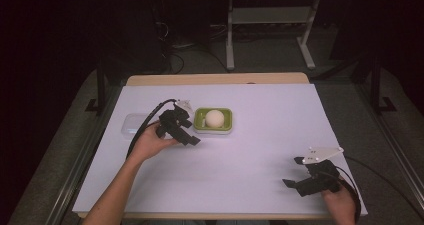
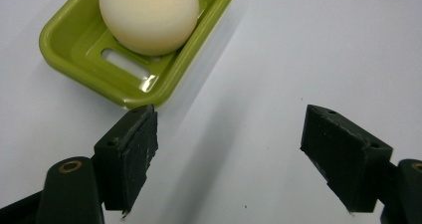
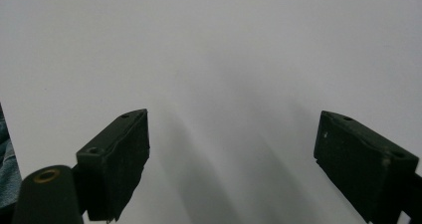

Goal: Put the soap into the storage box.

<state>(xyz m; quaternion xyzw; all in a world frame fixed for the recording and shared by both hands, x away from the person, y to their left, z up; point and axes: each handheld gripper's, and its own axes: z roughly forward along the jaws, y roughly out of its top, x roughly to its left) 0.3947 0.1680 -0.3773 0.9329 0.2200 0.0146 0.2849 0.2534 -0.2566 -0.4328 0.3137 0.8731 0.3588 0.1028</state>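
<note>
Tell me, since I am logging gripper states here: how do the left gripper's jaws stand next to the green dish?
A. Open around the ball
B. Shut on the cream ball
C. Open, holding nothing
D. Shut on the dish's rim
C: the left gripper has its jaws wide apart over bare white table, just short of the green dish that holds the cream ball.

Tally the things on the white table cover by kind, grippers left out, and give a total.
Green plastic soap dish: 1
Cream round ball of soap, in the dish: 1
Clear plastic lid, flat on the cover left of the dish: 1
Total: 3
</note>
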